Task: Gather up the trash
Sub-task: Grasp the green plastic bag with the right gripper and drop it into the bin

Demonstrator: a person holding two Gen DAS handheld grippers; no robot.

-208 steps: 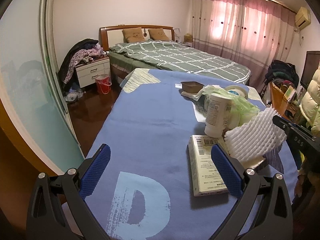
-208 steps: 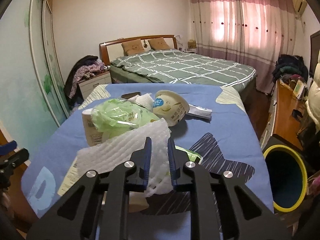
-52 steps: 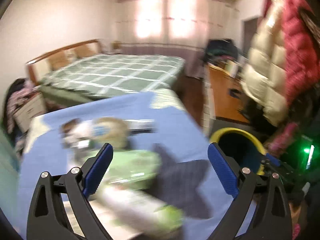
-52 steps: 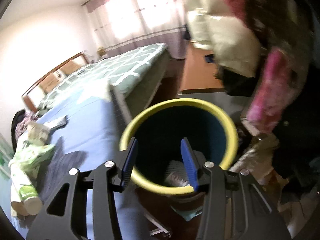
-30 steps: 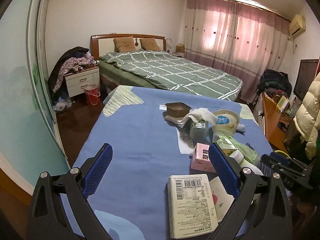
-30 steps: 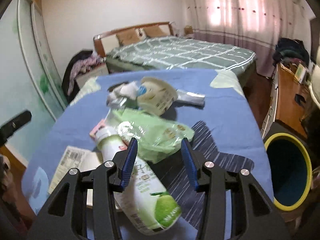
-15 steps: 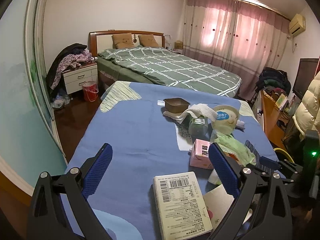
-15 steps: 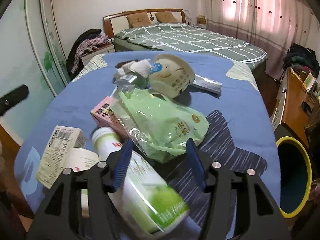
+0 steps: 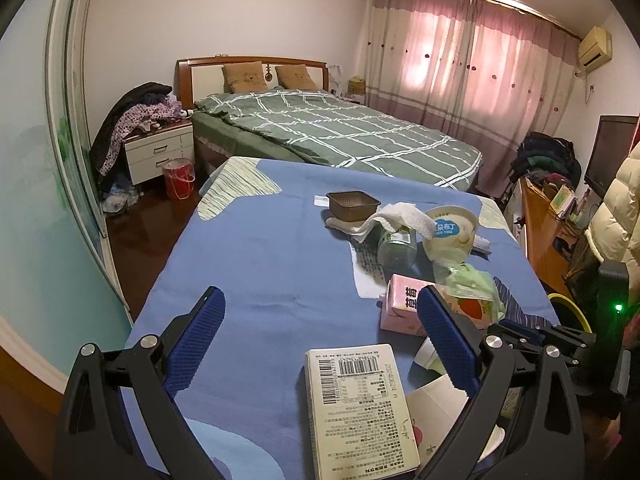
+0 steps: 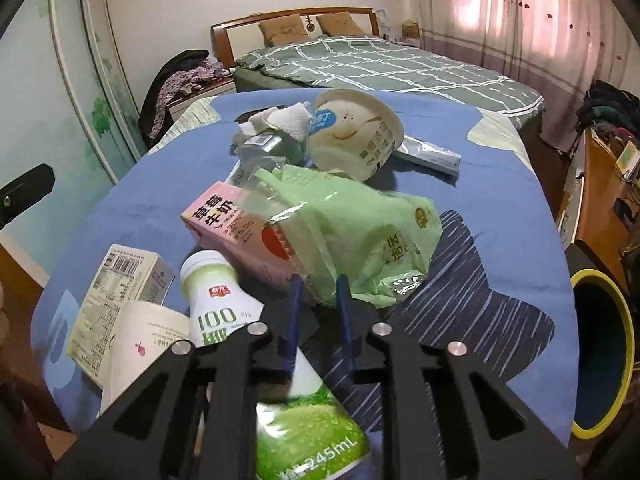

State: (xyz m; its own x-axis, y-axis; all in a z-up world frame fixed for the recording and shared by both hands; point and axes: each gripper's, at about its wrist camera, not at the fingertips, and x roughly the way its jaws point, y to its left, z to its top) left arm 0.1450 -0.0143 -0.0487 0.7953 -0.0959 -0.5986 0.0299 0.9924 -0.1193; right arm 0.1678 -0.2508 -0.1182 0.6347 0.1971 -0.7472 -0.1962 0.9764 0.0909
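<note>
Bottle (image 10: 224, 312) beside pink carton (image 10: 236, 232)

I read "100" in green digits on the white-and-green plastic drink bottle (image 10: 224, 312), and "245mL" near its base. Just behind that bottle, the pink milk carton (image 10: 228, 220) bore "草莓牛奶". Behind the carton, the cream round pudding cup (image 9: 450, 232) showed "朵朵布丁" on a blue patch. Left of the bottle, the cream cardboard box (image 9: 360, 408) carried a barcode; its small print stayed unreadable to me.
</note>
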